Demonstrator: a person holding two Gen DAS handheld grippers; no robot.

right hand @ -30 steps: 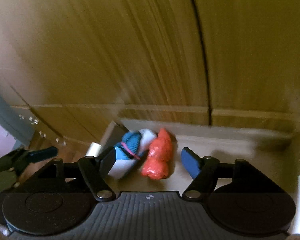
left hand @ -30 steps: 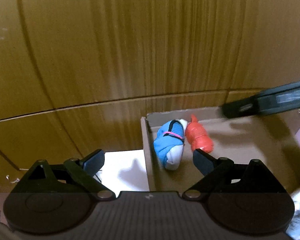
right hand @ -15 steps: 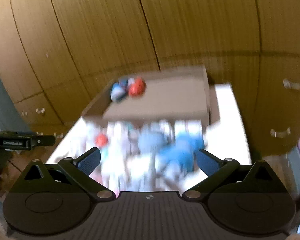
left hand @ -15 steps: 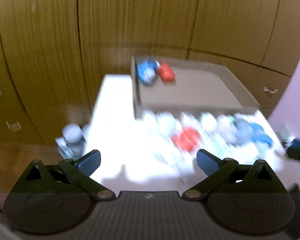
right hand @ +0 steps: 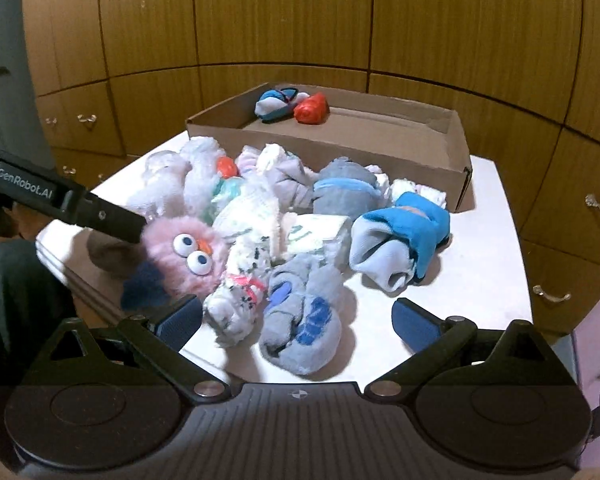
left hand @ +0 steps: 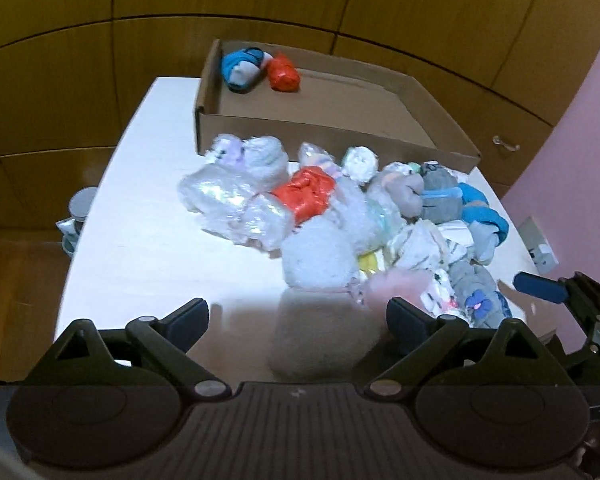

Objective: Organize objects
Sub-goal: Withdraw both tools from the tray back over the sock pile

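Left gripper (left hand: pixel 298 318) jaws apart, hovering above sock pile (left hand: pixel 340 216) on surface (left hand: pixel 140 240); right gripper (right hand: pixel 298 320) likewise spread, empty, over pile's near edge.

Matt cardboard box (right hand: pixel 380 152), fluffy pink toy (right hand: pixel 184 256)

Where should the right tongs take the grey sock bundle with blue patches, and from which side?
Take the grey sock bundle across its narrow middle, coming straight down from above. It lies lengthwise, pointing away, right between the open right tongs, on the table at the pile's near edge.
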